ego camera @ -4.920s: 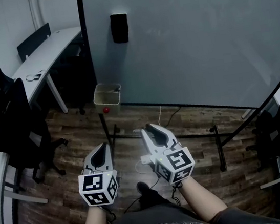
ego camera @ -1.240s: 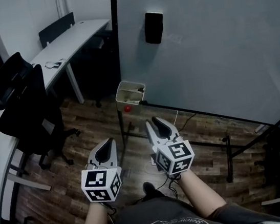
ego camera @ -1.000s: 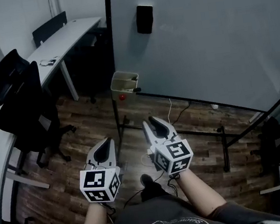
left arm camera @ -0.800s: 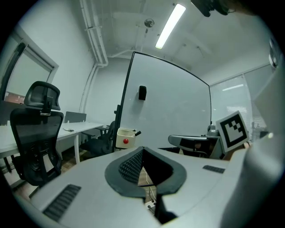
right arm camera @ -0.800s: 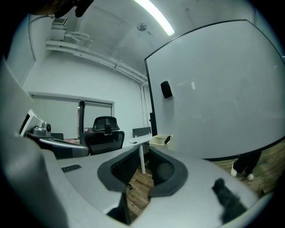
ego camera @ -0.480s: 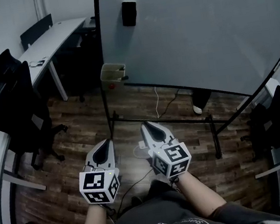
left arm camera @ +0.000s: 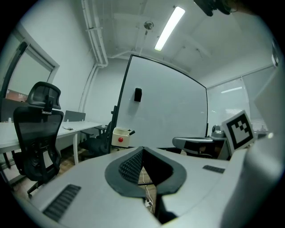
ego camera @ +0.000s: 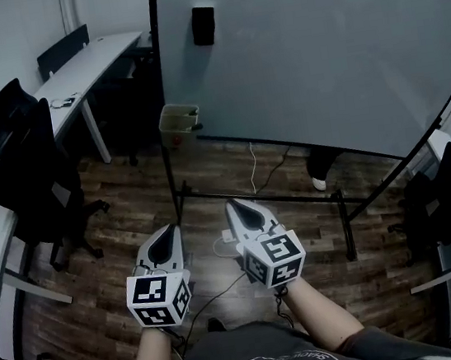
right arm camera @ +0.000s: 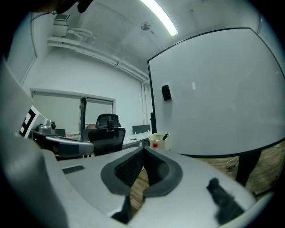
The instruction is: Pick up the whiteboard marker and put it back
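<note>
Office room with a dark wood-plank floor (ego camera: 129, 201), and pretty dim overall. Biggest thing by far is the whiteboard (ego camera: 315, 46). It stands upright on a black frame and fills the top right of the head view, blank as far as I can see. Off to the left a long white desk (ego camera: 84, 63) runs along the wall, with a black office chair (ego camera: 19, 162) parked near its closer end.

Down at the bottom of the head view, the left gripper (ego camera: 168, 230) has its jaws pressed together with nothing between them. Its own view just shows floor past the tips. Right next to it, the right gripper (ego camera: 234, 205) has just been closing and its jaws now meet too, also with nothing in them. Both sit side by side, roughly level, aimed toward the board's lower left corner and well short of it.

Hanging at that corner is a small cream box (ego camera: 175, 117). Higher up on the board face there's a small black block (ego camera: 204, 25) stuck on.

The whiteboard marker (left arm camera: 130, 132) sits in the cream box, its dark end poking out over the right rim at a tilt, well apart from both grippers. Smallest bit is a red knob (left arm camera: 120, 139) on the front of the box.
</note>
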A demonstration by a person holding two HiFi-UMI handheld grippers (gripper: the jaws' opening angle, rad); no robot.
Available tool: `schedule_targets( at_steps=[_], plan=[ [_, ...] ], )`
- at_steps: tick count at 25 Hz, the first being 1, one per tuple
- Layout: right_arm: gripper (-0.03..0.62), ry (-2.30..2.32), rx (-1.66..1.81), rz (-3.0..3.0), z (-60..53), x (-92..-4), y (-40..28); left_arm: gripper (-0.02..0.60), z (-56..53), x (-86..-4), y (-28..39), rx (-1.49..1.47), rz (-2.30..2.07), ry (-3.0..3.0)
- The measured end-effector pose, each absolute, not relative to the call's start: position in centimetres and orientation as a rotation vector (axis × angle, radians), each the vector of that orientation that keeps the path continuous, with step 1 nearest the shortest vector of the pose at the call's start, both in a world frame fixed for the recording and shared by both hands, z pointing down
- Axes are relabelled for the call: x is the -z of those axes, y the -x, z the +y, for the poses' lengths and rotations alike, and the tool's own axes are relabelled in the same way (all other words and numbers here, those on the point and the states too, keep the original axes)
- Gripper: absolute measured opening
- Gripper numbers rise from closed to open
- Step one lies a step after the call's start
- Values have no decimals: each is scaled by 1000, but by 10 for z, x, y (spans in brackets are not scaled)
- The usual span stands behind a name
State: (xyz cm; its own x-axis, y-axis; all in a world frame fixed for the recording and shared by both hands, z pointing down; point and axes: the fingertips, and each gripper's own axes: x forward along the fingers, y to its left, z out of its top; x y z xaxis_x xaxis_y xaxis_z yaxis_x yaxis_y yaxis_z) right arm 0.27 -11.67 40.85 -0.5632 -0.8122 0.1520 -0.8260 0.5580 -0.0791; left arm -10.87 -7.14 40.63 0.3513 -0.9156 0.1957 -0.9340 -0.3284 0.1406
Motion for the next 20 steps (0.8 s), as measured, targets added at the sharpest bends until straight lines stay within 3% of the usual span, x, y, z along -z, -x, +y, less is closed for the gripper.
schedule_targets(
  at_steps=[20],
  plan=[
    [21, -1240, -233, -2747, -30, -414, -96, 14, 16, -411, 13, -147, -1768, -2296]
  ],
)
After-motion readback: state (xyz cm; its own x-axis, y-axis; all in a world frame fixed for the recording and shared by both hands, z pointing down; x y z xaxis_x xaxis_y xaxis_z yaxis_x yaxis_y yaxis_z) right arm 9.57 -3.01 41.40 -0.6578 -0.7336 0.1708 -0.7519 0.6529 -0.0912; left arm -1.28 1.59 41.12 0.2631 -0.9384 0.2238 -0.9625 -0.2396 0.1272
